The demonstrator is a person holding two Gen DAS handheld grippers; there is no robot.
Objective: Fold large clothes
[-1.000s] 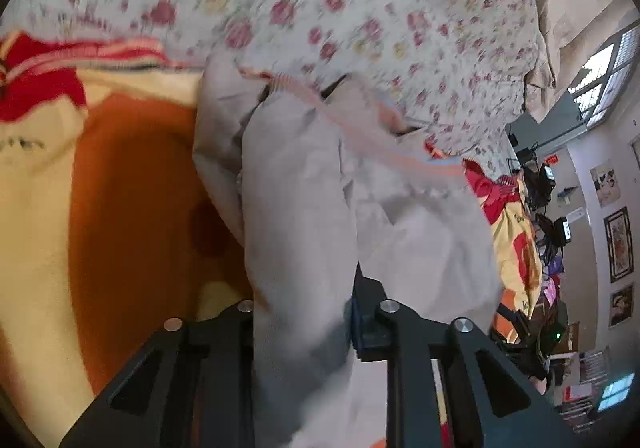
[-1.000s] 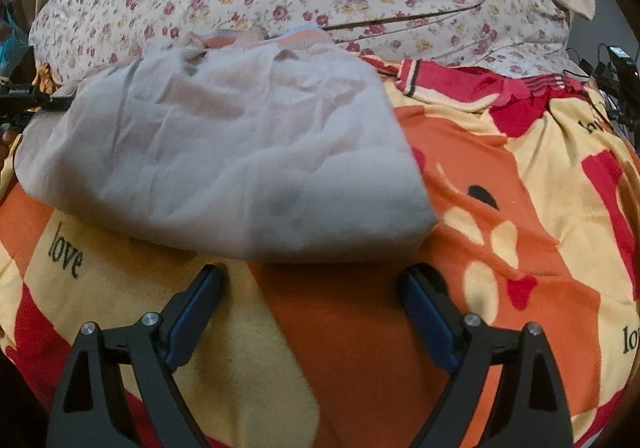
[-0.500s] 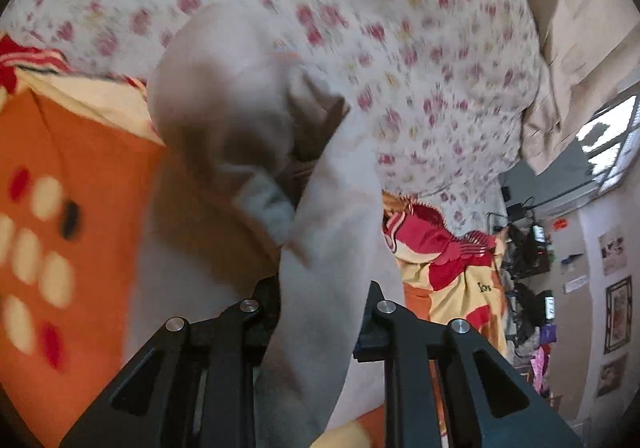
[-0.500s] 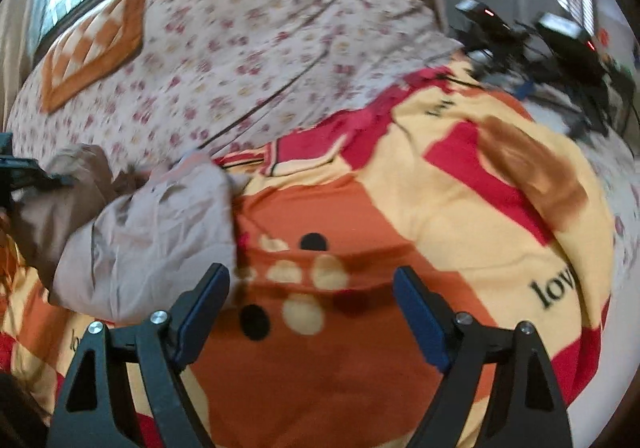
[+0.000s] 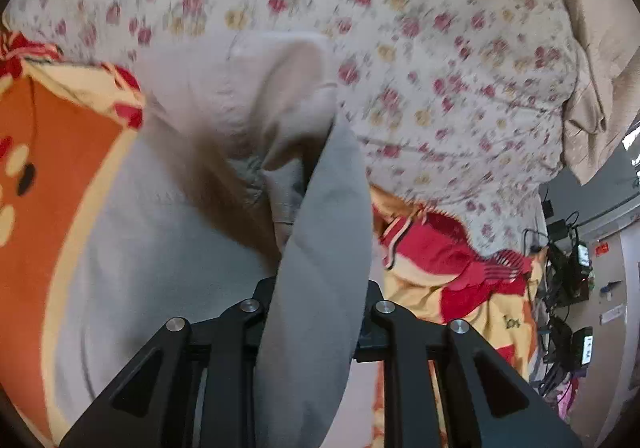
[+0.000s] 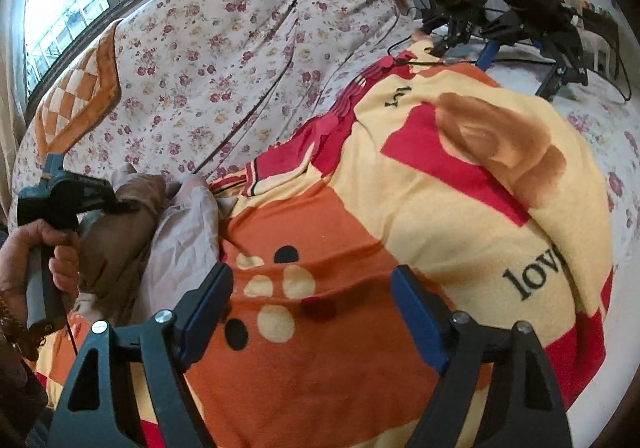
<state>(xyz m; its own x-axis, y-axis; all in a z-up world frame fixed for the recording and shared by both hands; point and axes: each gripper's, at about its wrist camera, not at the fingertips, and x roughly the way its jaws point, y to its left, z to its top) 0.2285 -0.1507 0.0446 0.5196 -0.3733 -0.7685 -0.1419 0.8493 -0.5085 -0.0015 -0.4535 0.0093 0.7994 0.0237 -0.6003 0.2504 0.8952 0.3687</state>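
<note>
Left hand-held gripper point(image 5: 316, 312) clamping garment point(image 5: 224, 107)

One grey garment point(image 5: 168, 268) bunched left of my tongs; one orange-yellow blanket point(image 6: 360, 248) under them, one floral quilt point(image 6: 208, 59) beyond. My 2 grippers, plus approx. 2 spare units point(image 6: 500, 7) parked far right.

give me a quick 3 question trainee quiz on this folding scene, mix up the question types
1. True or false: the right hand-held gripper is clamped on the grey garment.
2. Which hand-held gripper pinches the garment? A) left B) right C) neither
3. Fill in: the printed word on the orange and yellow blanket starts "lov" and lies near the ____ edge of the right wrist view.

Key: 1 false, its jaws stand open over the blanket. 2 A, the left hand-held gripper. 3 right.
</note>
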